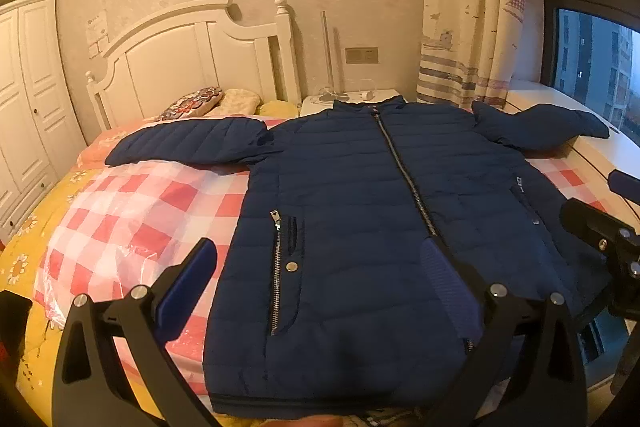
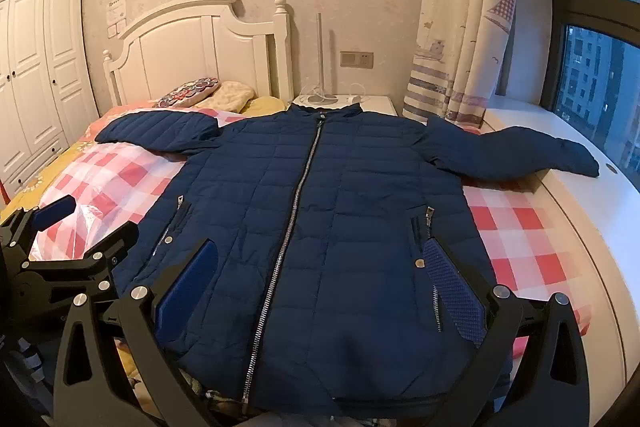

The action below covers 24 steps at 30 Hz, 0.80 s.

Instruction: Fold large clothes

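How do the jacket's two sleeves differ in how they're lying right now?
The navy quilted jacket's left-side sleeve lies wholly on the red-and-white checked bedspread; the right-side sleeve reaches past the bed onto the white window ledge. The left looks flat, the right bunched at the shoulder. Both are spread outward.

Checked bedding (image 2: 520, 227) lies bare at three o'clock of the jacket (image 2: 320, 207); at nine o'clock, crinkled plastic (image 1: 132, 227) covers it.

Bed (image 2: 532, 231) with red-checked cover; pillows (image 2: 188, 91) at its white headboard (image 2: 200, 43). Wardrobe (image 2: 36, 67) far left. Nightstand (image 2: 380, 105), curtain (image 2: 460, 27) and window (image 2: 592, 79) right.
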{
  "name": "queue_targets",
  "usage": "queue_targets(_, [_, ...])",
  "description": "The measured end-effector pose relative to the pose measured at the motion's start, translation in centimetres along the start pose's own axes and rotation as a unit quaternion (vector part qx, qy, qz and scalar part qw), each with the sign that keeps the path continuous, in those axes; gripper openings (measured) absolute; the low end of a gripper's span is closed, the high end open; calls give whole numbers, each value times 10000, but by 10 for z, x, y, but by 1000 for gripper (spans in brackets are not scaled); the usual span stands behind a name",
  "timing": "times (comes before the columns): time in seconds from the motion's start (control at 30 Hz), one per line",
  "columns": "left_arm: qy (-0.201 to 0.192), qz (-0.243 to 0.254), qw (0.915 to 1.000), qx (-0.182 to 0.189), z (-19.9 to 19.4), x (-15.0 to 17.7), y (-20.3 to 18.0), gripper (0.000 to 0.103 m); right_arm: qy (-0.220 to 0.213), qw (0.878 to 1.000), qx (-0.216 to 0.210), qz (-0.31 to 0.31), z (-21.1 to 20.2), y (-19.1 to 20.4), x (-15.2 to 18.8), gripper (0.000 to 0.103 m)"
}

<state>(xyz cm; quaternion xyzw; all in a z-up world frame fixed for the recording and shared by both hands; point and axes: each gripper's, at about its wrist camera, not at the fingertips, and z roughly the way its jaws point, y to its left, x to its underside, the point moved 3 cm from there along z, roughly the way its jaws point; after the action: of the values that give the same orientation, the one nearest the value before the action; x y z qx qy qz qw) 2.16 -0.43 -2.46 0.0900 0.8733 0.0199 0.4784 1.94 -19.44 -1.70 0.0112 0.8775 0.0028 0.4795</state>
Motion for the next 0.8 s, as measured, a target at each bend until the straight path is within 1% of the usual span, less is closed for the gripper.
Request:
queue_targets(0.1, [-24,-21,10000,82,-2,2,-5,101,-5,10000,-25,8,0,0,-1,98])
queue_targets(0.13, [-7,-64,9999,141,-1,-4,8,101,-11,10000,-34,13,0,0,0,99])
queue_targets(0.23, [3,-70,9998,180,-1,-3,7,101,4,10000,-64,22,1,1,0,98])
queue_targets(0.8, [30,-89,9997,208,-1,-4,5,101,27,9999,-131,58,3,3,1,98])
